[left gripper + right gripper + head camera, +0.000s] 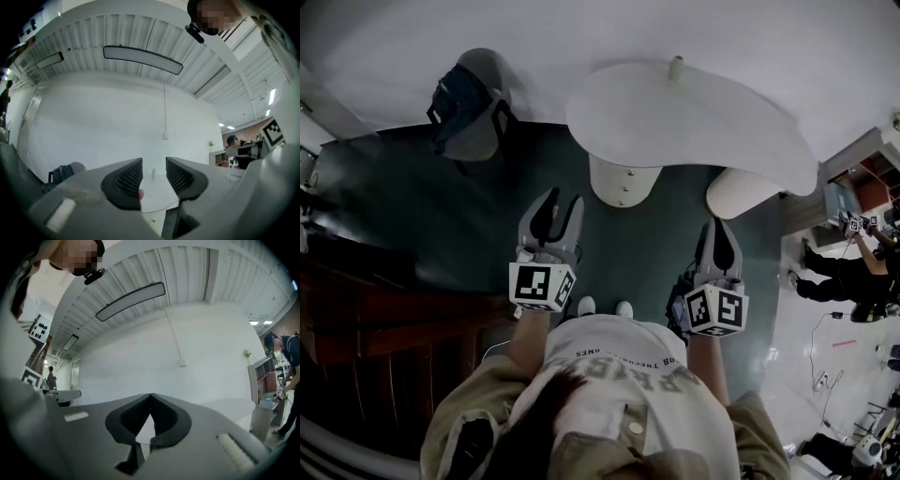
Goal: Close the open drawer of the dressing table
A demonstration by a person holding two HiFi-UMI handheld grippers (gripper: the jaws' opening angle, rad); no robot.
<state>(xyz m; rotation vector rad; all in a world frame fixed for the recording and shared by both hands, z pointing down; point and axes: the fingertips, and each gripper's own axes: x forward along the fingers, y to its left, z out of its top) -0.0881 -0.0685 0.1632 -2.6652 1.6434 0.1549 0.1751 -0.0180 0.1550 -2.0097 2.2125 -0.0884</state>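
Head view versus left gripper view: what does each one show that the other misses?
Only the head view shows the person's white shoes. Only the left gripper view shows the ribbed white ceiling and its long light panel. Both show the left gripper, jaws apart and empty, the curved white tabletop, the small white bottle on it, and the dark blue backpack on a grey chair.
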